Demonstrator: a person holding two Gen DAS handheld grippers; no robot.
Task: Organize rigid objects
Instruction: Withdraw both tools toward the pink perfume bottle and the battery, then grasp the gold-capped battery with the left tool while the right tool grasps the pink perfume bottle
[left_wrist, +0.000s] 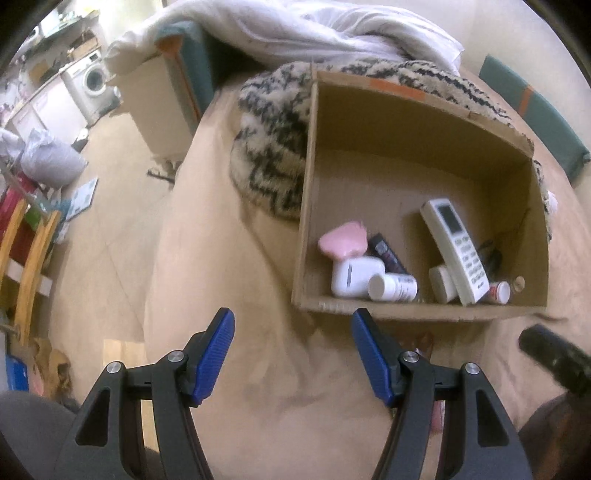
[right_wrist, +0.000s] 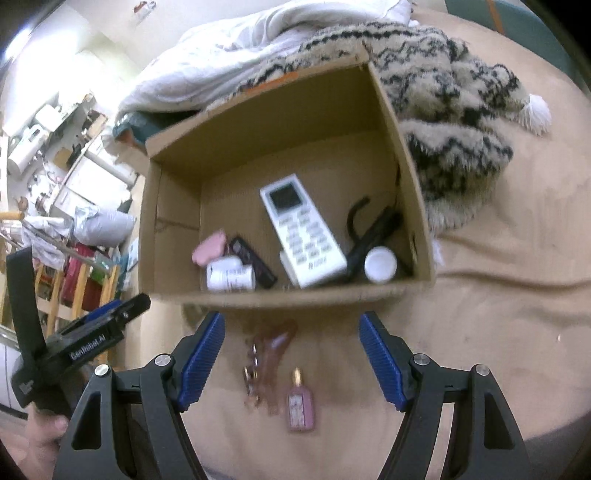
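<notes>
An open cardboard box (left_wrist: 417, 312) (right_wrist: 295, 297) sits on a tan bedsheet. It holds a white remote (left_wrist: 456, 251) (right_wrist: 301, 230), a pink heart-shaped case (left_wrist: 343, 240) (right_wrist: 209, 247), a white pill bottle (left_wrist: 392, 287) (right_wrist: 231, 277), a white case (left_wrist: 352, 277), a dark tube (left_wrist: 388, 254) and a black strap (right_wrist: 373, 229). On the sheet, in front of the box, lie a brown hair claw (right_wrist: 267, 362) and a small pink perfume bottle (right_wrist: 300, 404). My left gripper (left_wrist: 292, 356) hangs open over bare sheet. My right gripper (right_wrist: 291, 358) is open above the claw and bottle, touching neither.
A patterned fuzzy blanket (left_wrist: 269, 147) (right_wrist: 454, 122) and a white duvet (left_wrist: 314, 33) crowd the box's far side. The bed edge drops to the floor on the left, with a wooden rack (left_wrist: 29, 251) and a washing machine (left_wrist: 92, 79) beyond. A hand (right_wrist: 33, 439) holds the left gripper.
</notes>
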